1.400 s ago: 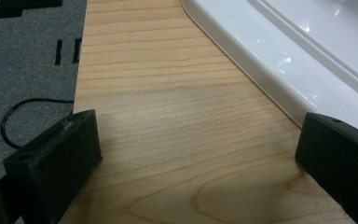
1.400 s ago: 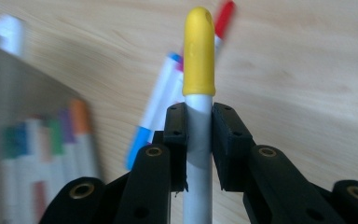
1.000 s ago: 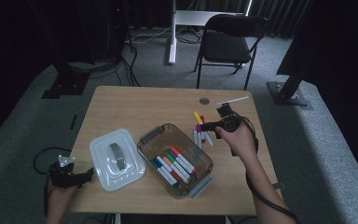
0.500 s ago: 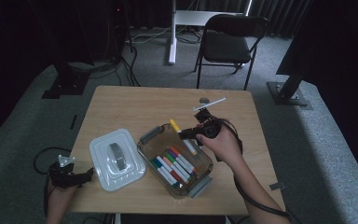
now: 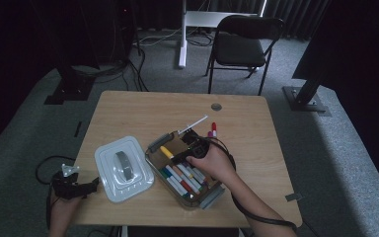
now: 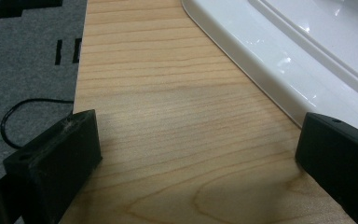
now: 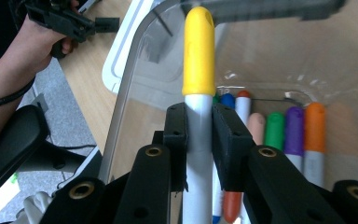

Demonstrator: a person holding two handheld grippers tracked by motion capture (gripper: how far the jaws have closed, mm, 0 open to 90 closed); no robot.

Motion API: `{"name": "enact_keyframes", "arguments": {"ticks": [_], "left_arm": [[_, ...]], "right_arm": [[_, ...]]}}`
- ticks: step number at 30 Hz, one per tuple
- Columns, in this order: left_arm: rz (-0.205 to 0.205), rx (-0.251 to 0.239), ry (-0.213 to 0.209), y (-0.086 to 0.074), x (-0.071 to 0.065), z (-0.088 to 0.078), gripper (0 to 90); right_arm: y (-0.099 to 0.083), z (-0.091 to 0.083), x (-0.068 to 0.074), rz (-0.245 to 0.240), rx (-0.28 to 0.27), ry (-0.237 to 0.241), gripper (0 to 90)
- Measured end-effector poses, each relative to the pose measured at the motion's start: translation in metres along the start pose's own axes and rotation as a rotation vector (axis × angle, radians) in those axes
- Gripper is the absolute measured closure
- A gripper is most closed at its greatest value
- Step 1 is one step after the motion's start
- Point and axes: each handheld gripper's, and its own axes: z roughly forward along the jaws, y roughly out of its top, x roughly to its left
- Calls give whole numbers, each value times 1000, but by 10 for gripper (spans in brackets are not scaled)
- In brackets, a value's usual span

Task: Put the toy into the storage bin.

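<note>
Right gripper [image 5: 181, 155] has swung in from the worktop's right side and is over the box [image 5: 154, 148] now, fingers clamped on one yellow-capped marker [image 7: 198, 51]. One lid [image 5: 123, 168] sits left. Left gripper [image 5: 93, 186] at the front-left corner, fingers open.

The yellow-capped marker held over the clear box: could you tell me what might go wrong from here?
1. The right gripper pinches the yellow-capped marker on its smooth barrel, so it could slip or tilt when let go.
2. Its cap points at the wall of the clear box, so it may knock the wall or land across the markers in the box rather than beside them.
</note>
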Motion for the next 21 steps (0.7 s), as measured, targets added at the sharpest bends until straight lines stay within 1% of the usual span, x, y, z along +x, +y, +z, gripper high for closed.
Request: {"name": "enact_keyframes", "arguments": {"ticks": [5, 6, 10, 19, 21], "left_arm": [[0, 0, 0, 0, 0, 0, 5], [0, 0, 0, 0, 0, 0, 5], [-1, 0, 0, 0, 0, 0, 5], [-3, -1, 0, 0, 0, 0, 5], [-2, -1, 0, 0, 0, 0, 5]], "right_arm": [[-1, 19, 1, -3, 54, 2, 764], [-2, 22, 1, -8, 60, -2, 764], [-3, 34, 1, -7, 99, 2, 764], [-4, 50, 6, -19, 157, 14, 763], [-4, 54, 7, -24, 169, 11, 763]]}}
